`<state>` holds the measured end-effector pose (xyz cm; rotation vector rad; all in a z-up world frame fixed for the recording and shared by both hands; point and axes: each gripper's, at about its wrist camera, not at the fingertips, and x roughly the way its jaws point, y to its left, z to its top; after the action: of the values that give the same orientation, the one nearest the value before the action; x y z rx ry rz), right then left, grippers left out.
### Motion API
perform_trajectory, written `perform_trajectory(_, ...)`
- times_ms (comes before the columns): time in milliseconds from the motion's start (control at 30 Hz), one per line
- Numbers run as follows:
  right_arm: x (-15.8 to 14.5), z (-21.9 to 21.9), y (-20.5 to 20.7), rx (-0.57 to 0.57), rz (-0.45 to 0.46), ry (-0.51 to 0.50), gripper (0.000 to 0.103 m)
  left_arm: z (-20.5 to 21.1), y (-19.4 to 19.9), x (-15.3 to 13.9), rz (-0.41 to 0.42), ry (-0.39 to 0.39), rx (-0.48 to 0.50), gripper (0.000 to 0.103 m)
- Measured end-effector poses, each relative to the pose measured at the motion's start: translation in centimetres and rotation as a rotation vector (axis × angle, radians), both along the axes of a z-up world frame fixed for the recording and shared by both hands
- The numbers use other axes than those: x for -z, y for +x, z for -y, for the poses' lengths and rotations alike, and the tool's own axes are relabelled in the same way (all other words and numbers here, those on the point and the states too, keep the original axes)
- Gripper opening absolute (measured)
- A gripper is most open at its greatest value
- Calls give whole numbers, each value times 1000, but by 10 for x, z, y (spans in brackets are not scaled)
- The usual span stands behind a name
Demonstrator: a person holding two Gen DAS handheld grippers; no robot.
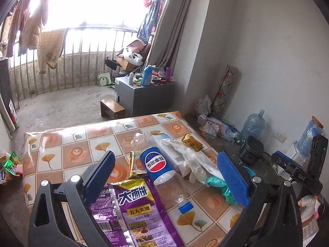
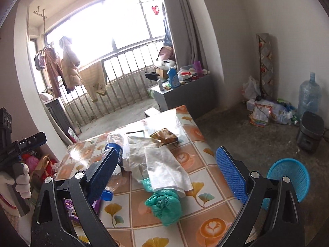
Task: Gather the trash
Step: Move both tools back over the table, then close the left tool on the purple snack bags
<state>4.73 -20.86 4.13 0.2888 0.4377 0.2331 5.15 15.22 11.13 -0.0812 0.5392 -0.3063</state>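
Trash lies on a table with a patterned cloth [image 1: 61,144]. An empty Pepsi bottle [image 1: 157,163] with a blue cap lies between the fingers of my open left gripper [image 1: 166,170], beside a purple snack wrapper [image 1: 133,205]. White tissue [image 2: 164,164] and a green crumpled bag [image 2: 164,205] lie between the fingers of my open right gripper [image 2: 166,168]. A gold wrapper [image 2: 164,135] lies further back. Both grippers hover above the table and hold nothing. The bottle also shows in the right wrist view [image 2: 115,154].
A blue plastic basket [image 2: 287,177] stands on the floor right of the table. A black bin [image 2: 310,131], water jugs [image 2: 308,94] and bags sit by the wall. A grey cabinet [image 1: 139,94] and a small stool [image 1: 112,108] stand beyond the table. Snack packets [image 1: 10,164] lie at the left.
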Motion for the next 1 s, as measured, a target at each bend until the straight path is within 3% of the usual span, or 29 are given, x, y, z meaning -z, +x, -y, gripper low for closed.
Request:
perform_trajectory(233, 8, -50, 6, -137, -62, 19, 78, -45, 0, 44, -137, -51, -61, 97)
perform_trajectory(333, 11, -74, 7, -219, -97, 44, 70, -59, 2, 60, -191, -55, -85, 92)
perform_trajectory(567, 49, -156, 19, -471, -271, 15, 37, -99, 2, 103, -360, -81, -161, 72)
perform_trajectory(733, 82, -203, 20, -562, -376, -85, 19, -125, 6, 140, -514, -184, -199, 55)
perform_trajectory(833, 91, -218, 24, -577, -401, -132, 14, -134, 6, 151, -552, -235, -193, 51)
perform_trajectory(1000, 95, -220, 30, -585, -425, -103, 9, -141, 9, 155, -567, -336, -134, 49)
